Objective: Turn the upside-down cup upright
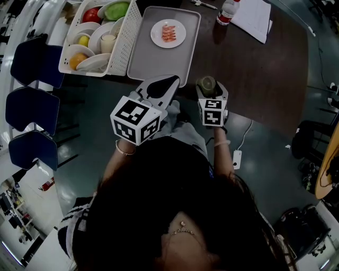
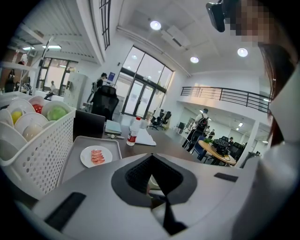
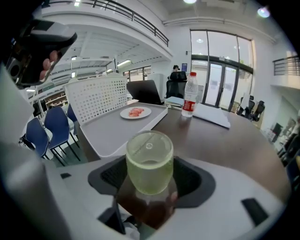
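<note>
Table [image 1: 265, 69]: is filling the far side of the scene.
Tray [image 1: 153, 61]: is lying on the table's left part.
Basket [image 1: 126, 45]: is sitting just left of the tray, against its side.
Plate [image 1: 156, 33]: is resting on the tray's far half.
Bottle [image 1: 225, 11]: is standing far, right of the tray.
Papers [image 1: 254, 18]: are lying just right of the bottle.
Chairs [image 1: 33, 106]: are standing in a row left of the table.
Cup [image 3: 149, 161]: is sitting between the right gripper's [image 1: 208, 91] jaws, at the table's near edge, right of the tray.
Left gripper [image 1: 172, 80]: is pointing at the tray's near right corner, left of the cup.

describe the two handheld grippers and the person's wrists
The left gripper and right gripper are pale grey plastic shells with black ridged pads at the fingers. Each carries a white cube printed with black square markers. A thin bangle rings the left wrist.
</note>
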Available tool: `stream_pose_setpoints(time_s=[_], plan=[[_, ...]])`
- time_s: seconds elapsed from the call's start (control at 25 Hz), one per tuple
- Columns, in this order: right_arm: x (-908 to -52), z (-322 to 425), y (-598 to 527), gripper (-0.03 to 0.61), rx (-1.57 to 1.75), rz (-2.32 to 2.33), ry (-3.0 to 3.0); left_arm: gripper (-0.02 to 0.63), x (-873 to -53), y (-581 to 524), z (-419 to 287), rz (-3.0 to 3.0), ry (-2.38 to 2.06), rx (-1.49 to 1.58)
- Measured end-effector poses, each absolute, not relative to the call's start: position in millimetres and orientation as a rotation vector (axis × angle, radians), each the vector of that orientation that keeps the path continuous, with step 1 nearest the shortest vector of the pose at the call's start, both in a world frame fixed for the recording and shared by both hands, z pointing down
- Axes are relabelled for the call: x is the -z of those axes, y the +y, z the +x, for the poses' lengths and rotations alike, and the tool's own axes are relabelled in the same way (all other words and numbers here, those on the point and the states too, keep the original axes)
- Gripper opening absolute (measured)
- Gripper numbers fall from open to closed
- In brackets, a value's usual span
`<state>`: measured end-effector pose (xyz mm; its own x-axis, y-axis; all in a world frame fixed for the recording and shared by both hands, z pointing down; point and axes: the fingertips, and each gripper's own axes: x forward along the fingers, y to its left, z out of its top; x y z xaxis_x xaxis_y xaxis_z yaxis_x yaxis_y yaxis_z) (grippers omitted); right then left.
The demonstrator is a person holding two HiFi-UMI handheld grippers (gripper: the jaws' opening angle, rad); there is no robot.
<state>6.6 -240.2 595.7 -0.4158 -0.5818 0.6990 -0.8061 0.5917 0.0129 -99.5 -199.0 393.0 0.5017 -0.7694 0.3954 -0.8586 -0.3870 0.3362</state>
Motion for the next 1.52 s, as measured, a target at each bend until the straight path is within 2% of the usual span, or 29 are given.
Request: stream_pose_setpoints(time_s=[0.44,1.2,1.36,1.52], plan=[[-568.8,10.9,-242.4,0.319,-0.440,1.141,-2.185,0.002,-386.8,-200.3,-97.7,2.278,-1.323,-0.216],[-413.8,19.7,-235.5,0.319,-0.475,1.313,-2.495,0.002,-370.0,-218.8,-92.2,2.340,-1.304,-0.144],[-393.4,20.0,-230.5,0.319,-0.427,1.309,-2.533,0.002,-367.5,-222.7,-90.3,2.349,-1.296,-0.126],[-384.7,22.4,-227.1,0.319,-0.513,1.304,-2.604,0.002,-362.3,-225.6,-89.7,2.346,-1.282,-0.059]])
